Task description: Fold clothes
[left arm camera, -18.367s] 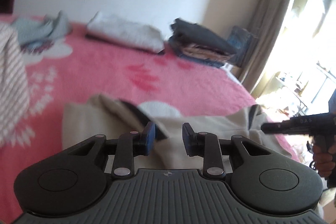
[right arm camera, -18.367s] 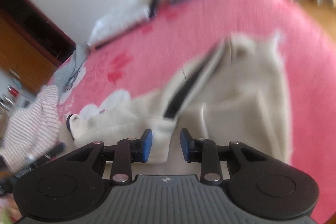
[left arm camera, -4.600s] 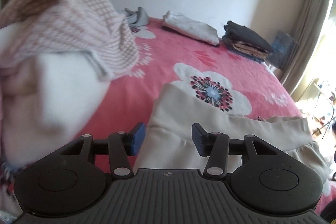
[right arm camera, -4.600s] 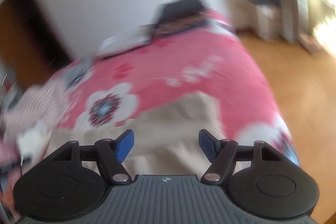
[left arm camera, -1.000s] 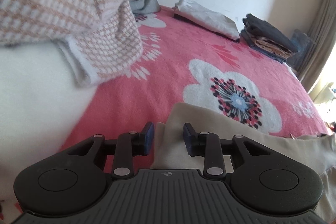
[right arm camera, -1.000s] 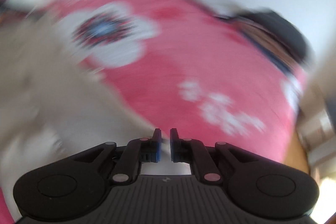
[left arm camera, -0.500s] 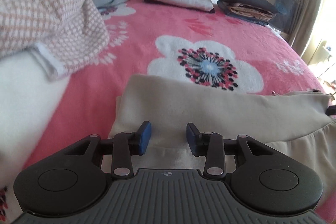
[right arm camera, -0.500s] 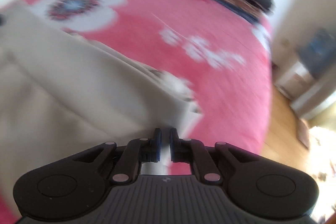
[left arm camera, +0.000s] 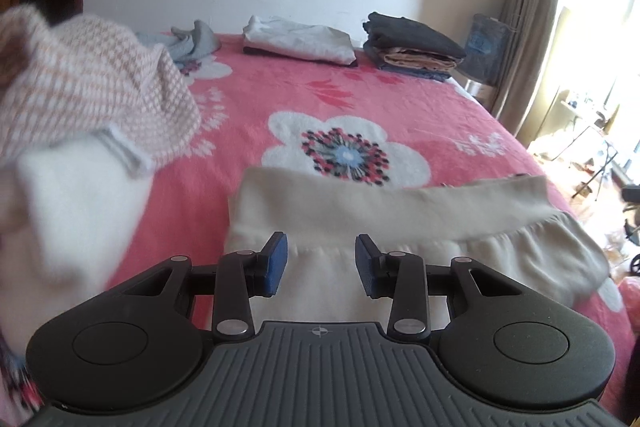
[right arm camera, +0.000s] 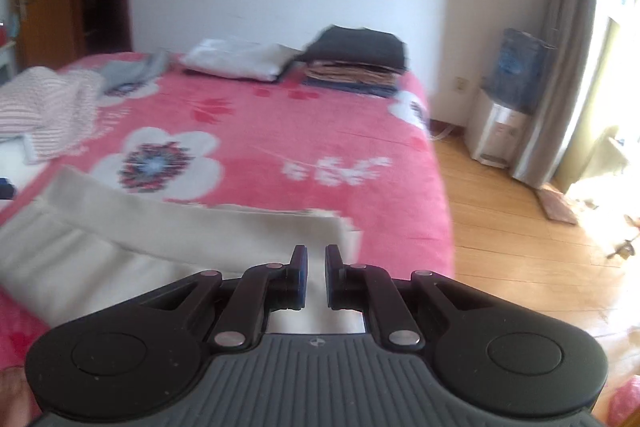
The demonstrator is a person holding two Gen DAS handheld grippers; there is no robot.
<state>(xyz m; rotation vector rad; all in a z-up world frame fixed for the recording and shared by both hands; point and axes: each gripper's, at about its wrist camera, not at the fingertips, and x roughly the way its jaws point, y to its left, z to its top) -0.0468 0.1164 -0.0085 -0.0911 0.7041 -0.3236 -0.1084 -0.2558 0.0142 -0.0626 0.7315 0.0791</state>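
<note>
a beige garment (left arm camera: 384,215) lies spread across the near edge of the bed (left arm camera: 280,99), which is covered by a pink blanket with white flowers; its folded upper band runs side to side just below the large flower, and a gathered lighter part sits nearer the camera. the left gripper (left arm camera: 322,263) hovers over the garment's left end with its blue-padded jaws wide apart, nothing between them but the cloth lying underneath. the right gripper (right arm camera: 316,277) sits at the garment's (right arm camera: 168,239) right end, close to the bed's (right arm camera: 320,131) right edge, jaws drawn nearly together with a narrow gap; pale cloth shows in and behind that gap, but i cannot tell whether it is pinched. at the left edge of the bed a pink-and-white knit (left arm camera: 88,87) is heaped on top of a white fluffy garment (left arm camera: 76,211). along the far edge, by the wall, sit a crumpled grey piece (left arm camera: 192,39), a folded white stack (left arm camera: 300,41) and a folded dark stack (left arm camera: 412,45). beyond the bed's right edge is a wooden floor (right arm camera: 528,227) with a water dispenser (right arm camera: 500,107) beside a curtain (right arm camera: 568,47).
</note>
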